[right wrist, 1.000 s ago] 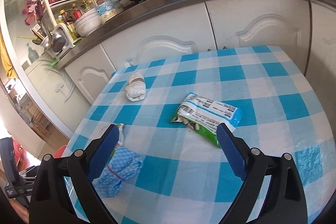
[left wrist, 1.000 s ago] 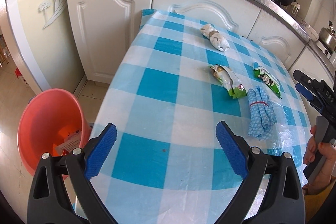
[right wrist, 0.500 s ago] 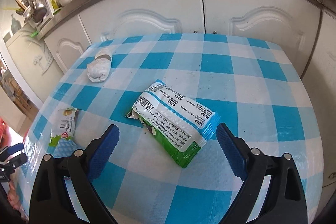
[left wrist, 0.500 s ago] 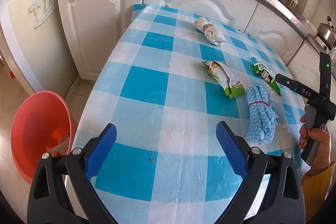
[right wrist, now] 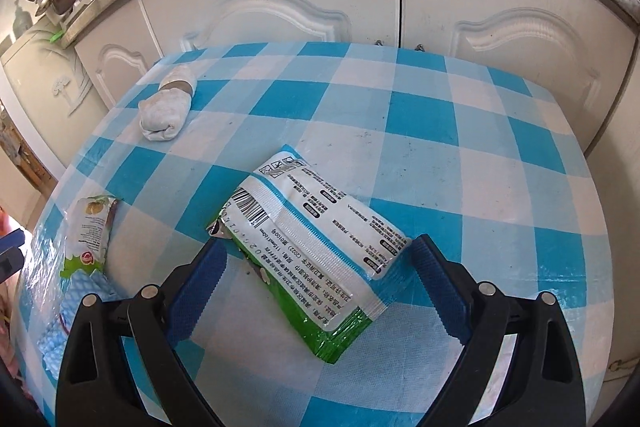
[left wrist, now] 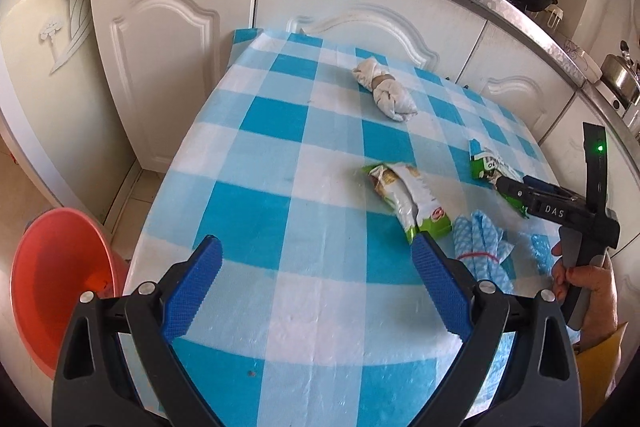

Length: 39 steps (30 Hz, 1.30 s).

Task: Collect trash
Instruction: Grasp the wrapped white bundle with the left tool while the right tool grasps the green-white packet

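Item one, under my right gripper [right wrist: 318, 265]: a green-and-white snack wrapper [right wrist: 310, 251], flattened, barcode and printed panel up, lying slantwise on the table between the spread blue pads, which I cannot confirm are touching it. Item two: a second wrapper [left wrist: 406, 201], white with green ends, mid-table, just ahead of my left gripper [left wrist: 316, 281], whose jaws are wide apart and empty. Item three: a knotted white rag bundle [left wrist: 384, 95] near the far edge. Item four: a folded blue-and-white cloth [left wrist: 482, 253] beside the second wrapper. Surface: blue-and-white checked tablecloth [left wrist: 280, 163], set against white kitchen cabinets [left wrist: 160, 39] under a steel counter. Left view only: an orange bucket [left wrist: 56, 287] on the floor by the table, and a hand [left wrist: 588, 277] gripping the other tool's handle.
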Each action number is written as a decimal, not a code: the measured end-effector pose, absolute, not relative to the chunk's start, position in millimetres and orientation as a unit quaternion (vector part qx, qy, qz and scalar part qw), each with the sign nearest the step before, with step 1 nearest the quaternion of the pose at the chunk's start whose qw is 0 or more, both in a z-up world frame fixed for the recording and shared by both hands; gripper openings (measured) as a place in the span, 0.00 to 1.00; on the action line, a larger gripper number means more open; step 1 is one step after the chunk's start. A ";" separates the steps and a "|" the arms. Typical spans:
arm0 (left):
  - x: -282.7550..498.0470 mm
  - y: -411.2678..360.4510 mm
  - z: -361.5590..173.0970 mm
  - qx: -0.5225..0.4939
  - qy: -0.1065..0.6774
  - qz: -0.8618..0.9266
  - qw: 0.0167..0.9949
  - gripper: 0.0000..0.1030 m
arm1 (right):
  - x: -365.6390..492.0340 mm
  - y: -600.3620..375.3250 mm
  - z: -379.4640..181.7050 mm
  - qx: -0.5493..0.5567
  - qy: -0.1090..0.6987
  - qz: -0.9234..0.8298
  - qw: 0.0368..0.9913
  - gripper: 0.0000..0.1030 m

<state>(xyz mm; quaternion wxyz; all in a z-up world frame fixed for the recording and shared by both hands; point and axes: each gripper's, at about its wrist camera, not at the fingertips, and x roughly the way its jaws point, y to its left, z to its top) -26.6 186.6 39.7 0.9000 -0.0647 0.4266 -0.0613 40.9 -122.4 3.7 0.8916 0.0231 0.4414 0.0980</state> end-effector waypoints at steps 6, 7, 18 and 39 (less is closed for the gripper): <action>5.7 162.9 49.5 -0.069 0.407 -0.069 0.908 0.93 | 42.9 -121.2 3.2 0.021 0.444 0.096 0.891 0.92; 12.0 158.3 50.7 -0.071 0.404 -0.072 0.909 0.93 | 42.8 -120.8 3.2 0.020 0.444 0.095 0.891 0.92; 112.0 100.4 39.2 -0.039 0.429 -0.075 0.899 0.93 | 42.4 -116.1 2.9 0.002 0.442 0.089 0.892 0.92; 169.8 67.4 11.5 0.006 0.479 -0.063 0.875 0.40 | 36.7 -111.5 5.5 -0.017 0.432 0.098 0.896 0.65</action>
